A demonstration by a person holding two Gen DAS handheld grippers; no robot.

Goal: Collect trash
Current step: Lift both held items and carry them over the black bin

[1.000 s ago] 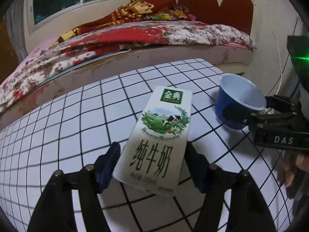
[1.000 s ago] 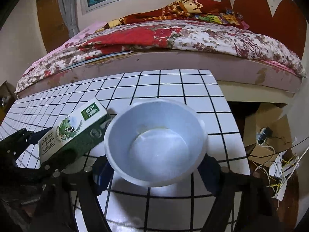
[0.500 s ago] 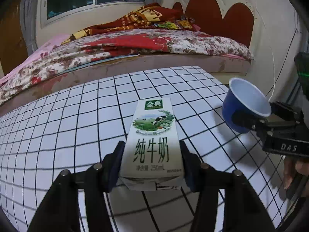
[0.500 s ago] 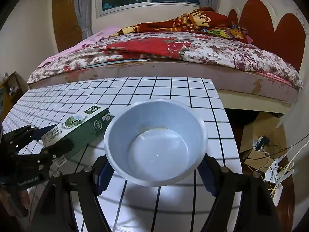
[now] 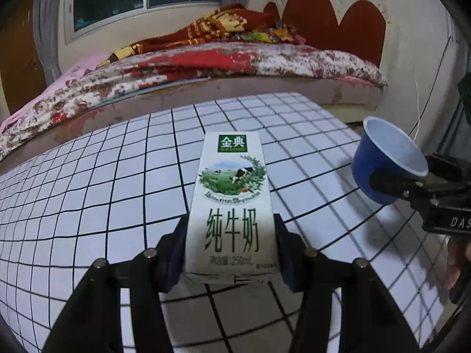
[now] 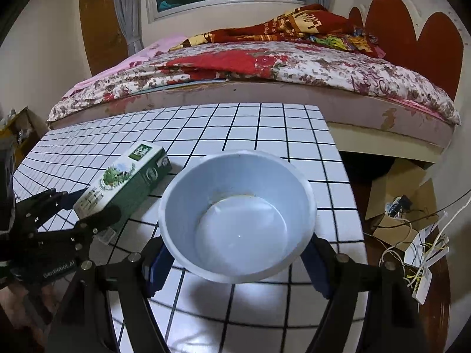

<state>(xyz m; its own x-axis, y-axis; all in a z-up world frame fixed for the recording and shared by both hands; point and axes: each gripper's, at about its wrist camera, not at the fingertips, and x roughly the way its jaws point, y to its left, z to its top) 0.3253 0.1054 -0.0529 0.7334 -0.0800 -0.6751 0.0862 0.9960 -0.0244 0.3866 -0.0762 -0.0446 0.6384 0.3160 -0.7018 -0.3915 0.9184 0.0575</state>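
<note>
- The left wrist view looks straight down the printed face of the milk carton (image 5: 232, 206): a white front, a green logo square at the far end, a pasture scene with a cow, and large green Chinese characters near the pads.
- The left gripper (image 5: 231, 253) is clenched on the carton's near end, dark pads pressed to both long sides, holding it above the grid-patterned table (image 5: 88, 194).
- At the right edge of that view the blue cup (image 5: 388, 161) shows its blue outside and white inside, which the other camera cannot show.
- The right wrist view shows instead the carton's dark green side panel (image 6: 123, 182), seen at the left, tilted and off the table.
- In the middle of that view, only the cup's pale, empty interior (image 6: 238, 214) is seen, its rim wedged between the right gripper (image 6: 235, 264) pads, which grasp it above the table's near right part.
- Right of the table, tangled cables (image 6: 412, 235) lie on the floor beside the bed (image 6: 265, 67).
</note>
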